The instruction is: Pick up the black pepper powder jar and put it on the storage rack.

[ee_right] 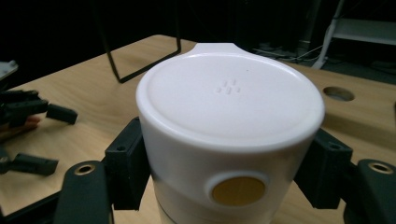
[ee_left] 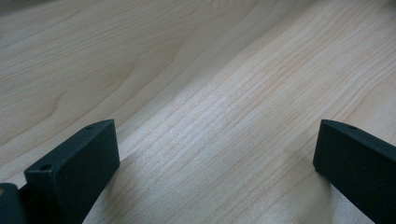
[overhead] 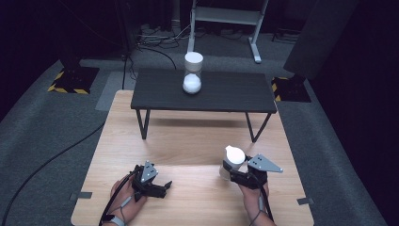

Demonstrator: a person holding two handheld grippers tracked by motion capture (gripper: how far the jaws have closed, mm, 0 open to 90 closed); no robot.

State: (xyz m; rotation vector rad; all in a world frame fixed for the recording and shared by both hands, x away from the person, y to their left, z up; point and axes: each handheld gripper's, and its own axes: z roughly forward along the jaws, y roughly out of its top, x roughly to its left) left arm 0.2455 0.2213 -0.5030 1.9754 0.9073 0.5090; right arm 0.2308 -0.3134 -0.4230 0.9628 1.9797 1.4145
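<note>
High view: a light wooden desk (overhead: 188, 146) fills the middle of the scene, with grey carpet around it and a dark room beyond. At the far end of the desk stands a small black side table (overhead: 155, 94) on thin metal legs. On top of that table stands a clear jar (overhead: 193, 73) with a white lid and white contents in its lower part. At the near edge, a person's hands come in from the bottom. The left claw (overhead: 162, 186) lies low over the wood at the near left, its jaws spread apart with nothing between them. At the near right, the right claw (overhead: 231, 168) is clamped on a white lidded container (overhead: 234, 159), which stands upright at the desk's surface.

Left gripper view: two black jaws rise from the bottom corners, far apart. Between them lies bare pale wood grain.

Right gripper view: the white container sits close up, its round lid bearing a small tab at the far edge and a cluster of raised dots in the middle. A round yellowish button (ee_right: 238, 190) shows on its side below the lid. Black jaws press against both flanks. At the far left the other claw rests on the wood, jaws apart.
</note>
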